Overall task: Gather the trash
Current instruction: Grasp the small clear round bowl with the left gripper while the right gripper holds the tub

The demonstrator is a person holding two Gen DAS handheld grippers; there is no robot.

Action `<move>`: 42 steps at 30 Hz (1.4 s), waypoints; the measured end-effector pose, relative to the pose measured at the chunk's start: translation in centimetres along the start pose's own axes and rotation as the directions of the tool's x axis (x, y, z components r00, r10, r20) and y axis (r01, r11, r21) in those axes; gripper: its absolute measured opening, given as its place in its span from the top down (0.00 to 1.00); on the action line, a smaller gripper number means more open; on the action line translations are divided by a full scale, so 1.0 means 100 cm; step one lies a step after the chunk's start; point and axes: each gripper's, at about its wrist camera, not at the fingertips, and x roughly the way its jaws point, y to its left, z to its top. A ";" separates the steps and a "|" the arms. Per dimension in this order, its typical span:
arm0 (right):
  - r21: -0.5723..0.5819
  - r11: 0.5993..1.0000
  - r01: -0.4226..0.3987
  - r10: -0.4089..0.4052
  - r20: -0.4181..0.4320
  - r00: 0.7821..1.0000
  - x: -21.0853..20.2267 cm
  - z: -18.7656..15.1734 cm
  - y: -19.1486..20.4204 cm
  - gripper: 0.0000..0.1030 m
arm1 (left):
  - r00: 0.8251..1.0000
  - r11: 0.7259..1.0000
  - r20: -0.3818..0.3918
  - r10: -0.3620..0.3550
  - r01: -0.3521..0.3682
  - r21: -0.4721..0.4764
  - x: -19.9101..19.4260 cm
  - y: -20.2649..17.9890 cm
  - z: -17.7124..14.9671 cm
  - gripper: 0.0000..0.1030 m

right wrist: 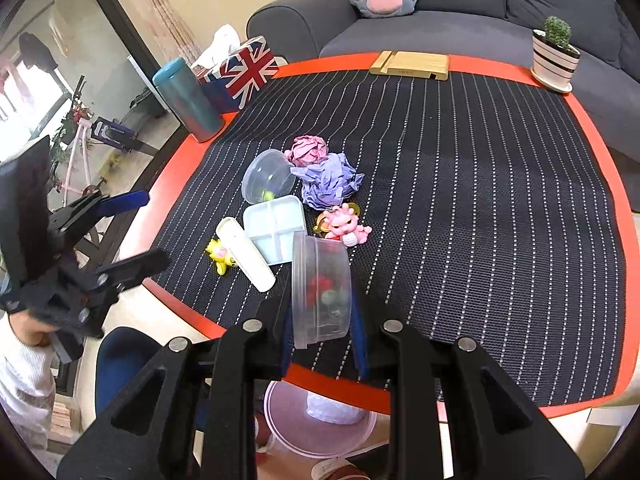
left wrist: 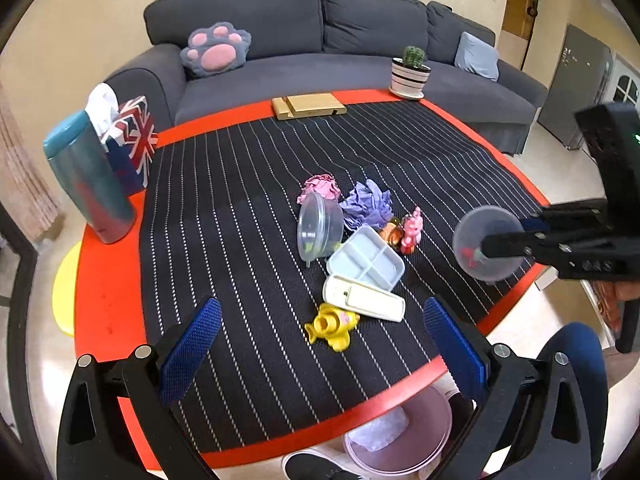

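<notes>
My right gripper (right wrist: 322, 336) is shut on a clear round plastic container (right wrist: 321, 288) with red scraps inside, held above the table's near edge; the left wrist view shows that container (left wrist: 486, 242) at the right, in the black jaws. My left gripper (left wrist: 320, 340) stands open over the near part of the mat, with nothing between its blue pads (left wrist: 192, 350). On the striped mat lie a second clear tub (left wrist: 320, 226) on its side, a pink paper ball (left wrist: 320, 187), a purple paper ball (left wrist: 368, 204), a white divided tray (left wrist: 366, 260) and a white lid (left wrist: 364, 300).
A yellow toy (left wrist: 332, 326) and a pink figurine (left wrist: 412, 232) sit among the trash. A pink bin (right wrist: 316, 420) stands on the floor under the near table edge. A teal tumbler (left wrist: 90, 180), flag tissue box (left wrist: 130, 144), wooden stand (left wrist: 308, 106) and potted cactus (left wrist: 410, 72) line the table's edges.
</notes>
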 end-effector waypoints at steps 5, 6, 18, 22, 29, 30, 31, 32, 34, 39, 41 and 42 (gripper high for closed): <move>-0.002 1.000 0.005 -0.005 -0.001 1.000 -0.003 -0.001 -0.002 0.78 | 1.000 1.000 -0.023 0.004 -0.004 0.005 0.014 0.002 0.015 0.06; -0.002 1.000 0.006 -0.006 -0.002 1.000 -0.003 -0.001 -0.002 0.78 | 1.000 1.000 -0.028 0.003 -0.003 0.006 0.017 0.002 0.018 0.06; 0.012 1.000 0.020 -0.020 -0.004 1.000 -0.007 -0.003 -0.011 0.78 | 0.993 1.000 -0.115 0.002 -0.006 -0.030 0.059 0.011 0.051 0.06; 0.017 1.000 0.023 -0.023 -0.002 1.000 -0.009 -0.005 -0.013 0.78 | 0.992 0.999 -0.123 -0.002 -0.004 -0.048 0.068 0.013 0.058 0.06; 0.027 0.999 0.025 -0.025 -0.001 1.000 -0.010 -0.007 -0.017 0.78 | 0.986 0.997 -0.164 -0.039 0.026 -0.079 0.085 0.014 0.061 0.34; 0.028 0.999 0.025 -0.025 -0.001 1.000 -0.010 -0.007 -0.017 0.78 | 0.985 0.996 -0.167 -0.046 0.032 -0.083 0.087 0.014 0.061 0.41; 0.029 0.999 0.024 -0.024 -0.001 1.000 -0.010 -0.007 -0.017 0.78 | 0.984 0.996 -0.171 -0.051 0.037 -0.086 0.088 0.014 0.061 0.49; 0.029 0.999 0.024 -0.024 -0.002 1.000 -0.009 -0.007 -0.018 0.78 | 0.983 0.995 -0.177 -0.054 0.039 -0.087 0.090 0.014 0.060 0.53; 0.030 0.999 0.023 -0.023 -0.002 1.000 -0.009 -0.007 -0.018 0.78 | 0.982 0.995 -0.180 -0.061 0.045 -0.088 0.092 0.013 0.059 0.64; 0.030 0.999 0.021 -0.021 0.006 1.000 -0.010 -0.006 -0.018 0.78 | 0.985 0.995 -0.160 -0.060 0.047 -0.083 0.088 0.013 0.059 0.76; 0.029 0.999 0.021 -0.021 0.009 1.000 -0.010 -0.005 -0.017 0.78 | 0.988 0.996 -0.144 -0.055 0.044 -0.080 0.085 0.014 0.060 0.77; 0.027 0.999 0.021 -0.022 0.010 1.000 -0.010 -0.005 -0.017 0.78 | 0.989 0.996 -0.135 -0.054 0.043 -0.081 0.082 0.014 0.060 0.77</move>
